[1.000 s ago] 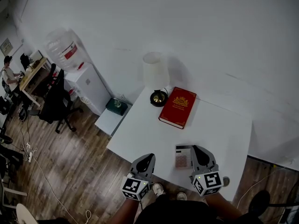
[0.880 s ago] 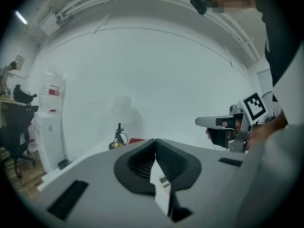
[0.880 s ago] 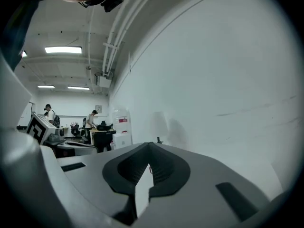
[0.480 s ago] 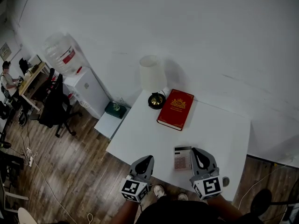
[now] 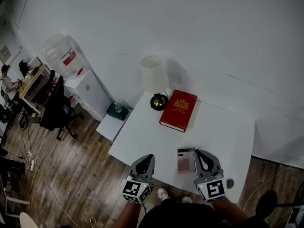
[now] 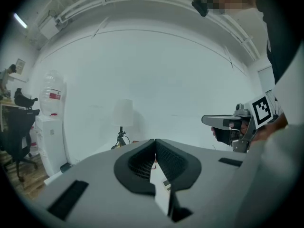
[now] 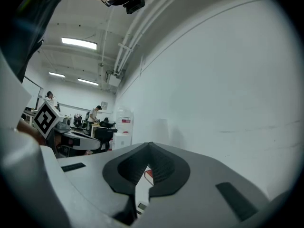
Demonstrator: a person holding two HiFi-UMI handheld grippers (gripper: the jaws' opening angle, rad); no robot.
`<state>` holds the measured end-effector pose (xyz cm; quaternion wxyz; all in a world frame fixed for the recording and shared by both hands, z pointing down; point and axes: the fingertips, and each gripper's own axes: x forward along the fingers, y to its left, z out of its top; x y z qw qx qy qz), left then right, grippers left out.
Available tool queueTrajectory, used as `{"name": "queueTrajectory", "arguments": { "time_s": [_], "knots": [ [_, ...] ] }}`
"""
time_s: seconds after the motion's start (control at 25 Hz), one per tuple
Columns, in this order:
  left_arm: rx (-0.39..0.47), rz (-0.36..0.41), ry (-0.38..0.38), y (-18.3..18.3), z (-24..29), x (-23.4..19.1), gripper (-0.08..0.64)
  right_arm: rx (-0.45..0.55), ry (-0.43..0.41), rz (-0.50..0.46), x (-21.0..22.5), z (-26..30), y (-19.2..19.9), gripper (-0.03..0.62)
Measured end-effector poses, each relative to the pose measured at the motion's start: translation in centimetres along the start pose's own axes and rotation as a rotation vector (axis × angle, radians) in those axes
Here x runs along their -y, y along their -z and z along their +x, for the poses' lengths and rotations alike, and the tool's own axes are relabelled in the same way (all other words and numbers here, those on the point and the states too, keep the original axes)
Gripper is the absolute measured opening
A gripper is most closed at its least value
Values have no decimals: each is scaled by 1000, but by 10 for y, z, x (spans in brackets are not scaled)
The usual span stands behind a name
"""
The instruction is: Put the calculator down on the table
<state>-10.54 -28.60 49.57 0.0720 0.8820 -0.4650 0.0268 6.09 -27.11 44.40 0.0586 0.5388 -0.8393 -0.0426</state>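
The grey calculator [image 5: 185, 159] lies flat on the white table [image 5: 218, 132], near its front edge. My right gripper [image 5: 202, 155] hovers just to its right, shut with nothing between its fingers and apart from the calculator. My left gripper [image 5: 145, 159] hangs at the table's front left edge, also shut and empty. In the left gripper view the jaw tips [image 6: 154, 144] meet, and the right gripper [image 6: 228, 122] shows at the right. In the right gripper view the jaws [image 7: 149, 147] are closed too, with the left gripper [image 7: 78, 139] at the left.
A red book [image 5: 178, 109] lies at the back of the table beside a lamp with a white shade [image 5: 155, 75]. A water dispenser [image 5: 90, 87] and a low stool [image 5: 113, 122] stand left of the table. Desks, chairs and people are far left.
The right gripper has risen slightly and rolled a little. The calculator lies on the table in the same place. The left gripper has hardly moved.
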Motion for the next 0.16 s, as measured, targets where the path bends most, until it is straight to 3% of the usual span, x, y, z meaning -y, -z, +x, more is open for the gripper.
{"name": "queueTrajectory", "arguments": {
  "time_s": [0.16],
  "knots": [
    [-7,17,14,-1,1,4,20,4,-4,0,1,-1,-2,17]
  ]
}}
